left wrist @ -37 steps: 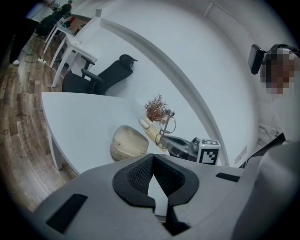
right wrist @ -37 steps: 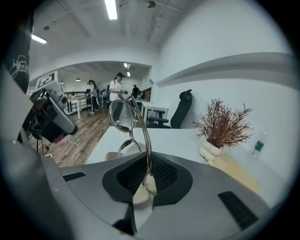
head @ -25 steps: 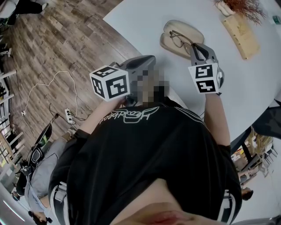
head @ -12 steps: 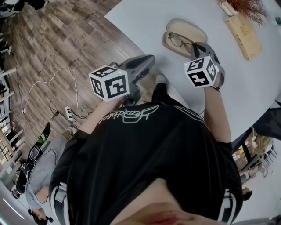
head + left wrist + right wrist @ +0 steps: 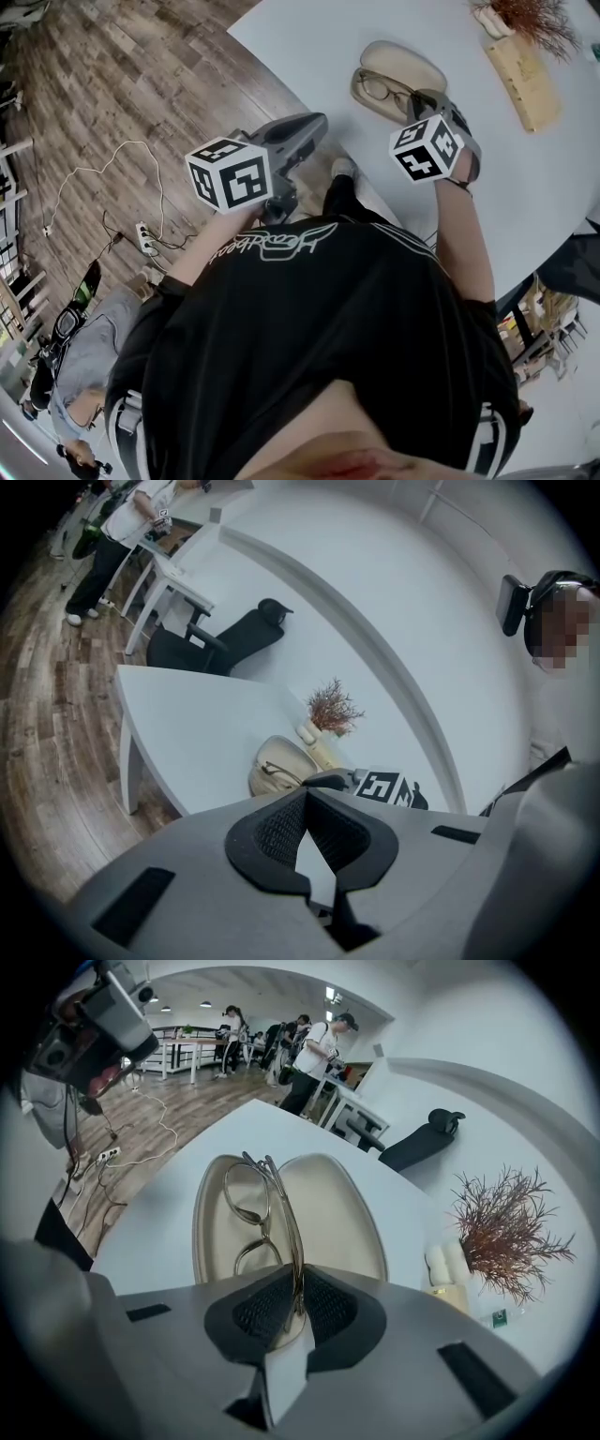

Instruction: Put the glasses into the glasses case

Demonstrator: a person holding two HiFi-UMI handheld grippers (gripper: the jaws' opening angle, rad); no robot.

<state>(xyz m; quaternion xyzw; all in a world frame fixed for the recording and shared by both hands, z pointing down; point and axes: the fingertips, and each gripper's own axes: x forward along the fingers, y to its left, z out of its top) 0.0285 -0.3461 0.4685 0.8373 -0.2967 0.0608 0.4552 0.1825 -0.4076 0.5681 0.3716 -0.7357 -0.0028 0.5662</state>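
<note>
Glasses (image 5: 253,1199) thin shiny metal frame; glasses case (image 5: 342,1213) smooth matt beige inside; table (image 5: 300,47) smooth matt white; floor (image 5: 141,84) wood planks; right gripper (image 5: 297,1288) matt grey plastic, textured black pads (image 5: 262,1312)

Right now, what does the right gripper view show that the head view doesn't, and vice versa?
Only the right gripper view: the right gripper shut on a temple arm of the glasses, lenses over the open glasses case. Only the head view: the left gripper, held by the near edge of the table, away from the case. Both: glasses, case, table, dried plant.
</note>
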